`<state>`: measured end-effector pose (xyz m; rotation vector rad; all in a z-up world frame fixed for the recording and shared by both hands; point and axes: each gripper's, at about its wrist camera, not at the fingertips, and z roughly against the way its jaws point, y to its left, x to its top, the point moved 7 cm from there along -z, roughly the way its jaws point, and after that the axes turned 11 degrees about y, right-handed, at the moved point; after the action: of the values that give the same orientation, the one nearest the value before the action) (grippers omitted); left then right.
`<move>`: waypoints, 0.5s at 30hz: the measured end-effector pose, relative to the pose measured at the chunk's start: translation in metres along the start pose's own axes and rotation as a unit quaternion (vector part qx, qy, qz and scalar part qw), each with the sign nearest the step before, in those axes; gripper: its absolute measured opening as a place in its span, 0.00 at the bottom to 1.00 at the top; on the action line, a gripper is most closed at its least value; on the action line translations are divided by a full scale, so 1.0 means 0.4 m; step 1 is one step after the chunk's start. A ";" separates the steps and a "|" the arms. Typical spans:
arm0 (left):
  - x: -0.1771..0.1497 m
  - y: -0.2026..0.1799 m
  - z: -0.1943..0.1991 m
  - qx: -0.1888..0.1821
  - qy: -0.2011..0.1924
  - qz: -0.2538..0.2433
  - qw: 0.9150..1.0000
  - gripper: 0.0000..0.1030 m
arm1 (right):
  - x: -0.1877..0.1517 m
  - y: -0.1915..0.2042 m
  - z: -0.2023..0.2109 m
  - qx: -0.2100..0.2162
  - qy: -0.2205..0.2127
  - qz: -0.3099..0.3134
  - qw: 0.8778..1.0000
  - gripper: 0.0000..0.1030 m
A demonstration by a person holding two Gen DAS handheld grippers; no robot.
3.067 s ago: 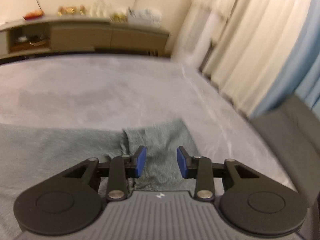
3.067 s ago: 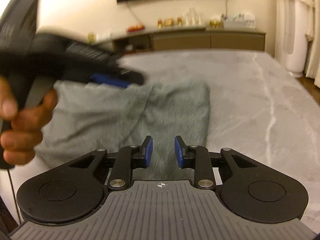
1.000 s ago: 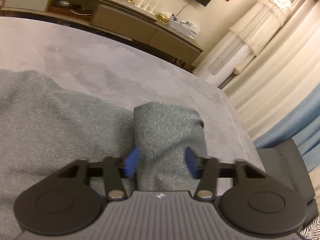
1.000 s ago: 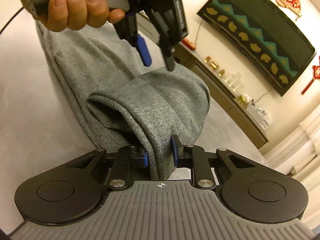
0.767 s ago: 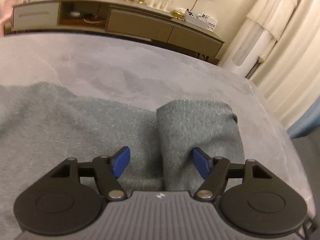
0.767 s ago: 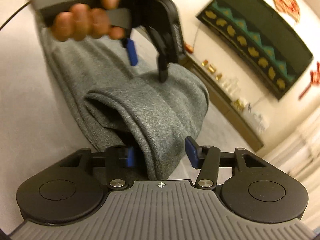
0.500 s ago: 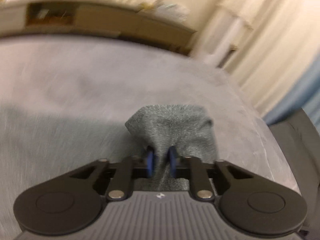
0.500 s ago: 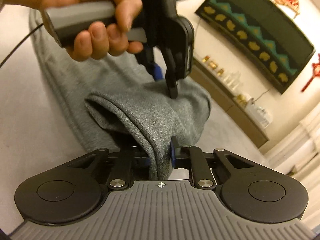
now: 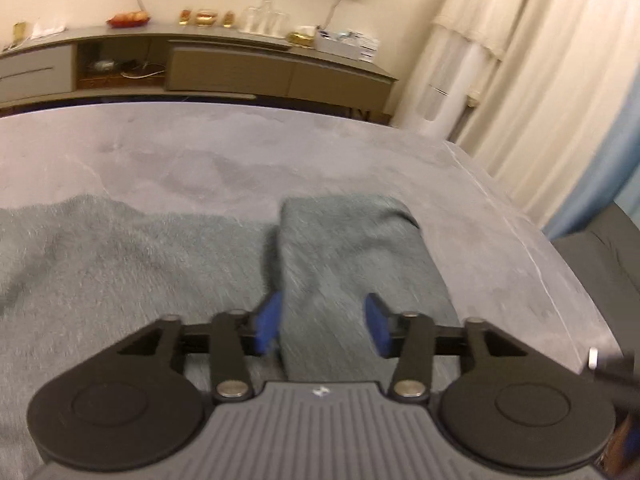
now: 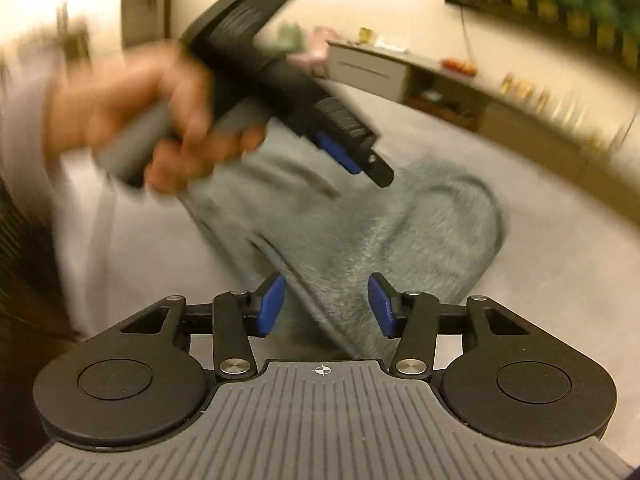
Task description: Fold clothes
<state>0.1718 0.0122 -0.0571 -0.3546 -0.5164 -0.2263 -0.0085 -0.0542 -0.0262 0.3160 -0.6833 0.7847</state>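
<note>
A grey knit garment [image 9: 132, 272] lies on the grey table [image 9: 240, 152], with one end folded back into a thick flap [image 9: 356, 248]. My left gripper [image 9: 322, 328] hovers low over that flap, its jaws opening, the blue pads clear of the cloth. In the right wrist view the same garment [image 10: 420, 236] lies bunched, its folded edge running between the pads of my right gripper [image 10: 328, 306]. Those jaws are opening too, and the pads do not press on the cloth. The left gripper [image 10: 360, 164], held in a hand [image 10: 160, 120], hangs above the garment.
A long low sideboard [image 9: 224, 64] with small items on top runs along the far wall. Pale curtains [image 9: 540, 80] hang at the right, and a dark grey seat [image 9: 600, 252] stands by the table's right edge. The table's right edge [image 9: 532, 248] is close.
Both grippers were shut on the folded flap half a second ago and have let go of it. The flap has dropped flat. The left gripper has pulled back and up, and the right view has swung.
</note>
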 end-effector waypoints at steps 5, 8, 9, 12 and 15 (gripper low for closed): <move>-0.072 -0.039 -0.018 0.059 0.009 -0.064 0.996 0.29 | 0.010 -0.223 0.063 0.083 -0.082 -0.207 0.971 0.52; -0.078 -0.067 0.047 0.127 -0.035 -0.084 0.988 0.28 | -0.014 -0.358 0.019 0.066 -0.083 -0.329 0.938 0.53; -0.084 -0.093 0.077 0.150 -0.056 -0.102 0.982 0.35 | -0.024 -0.398 -0.009 0.072 -0.077 -0.365 0.925 0.53; -0.119 -0.209 0.117 0.152 -0.083 -0.175 0.969 0.89 | -0.036 -0.450 -0.080 0.108 -0.059 -0.428 0.895 0.53; -0.175 -0.329 0.095 0.129 -0.069 -0.264 0.953 0.90 | -0.006 -0.465 -0.125 0.144 -0.055 -0.458 0.876 0.54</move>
<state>0.0568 -0.0849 -0.0268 0.0314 -0.7663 -0.6490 0.1496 -0.1564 -0.0676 0.8843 -0.4353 -0.0541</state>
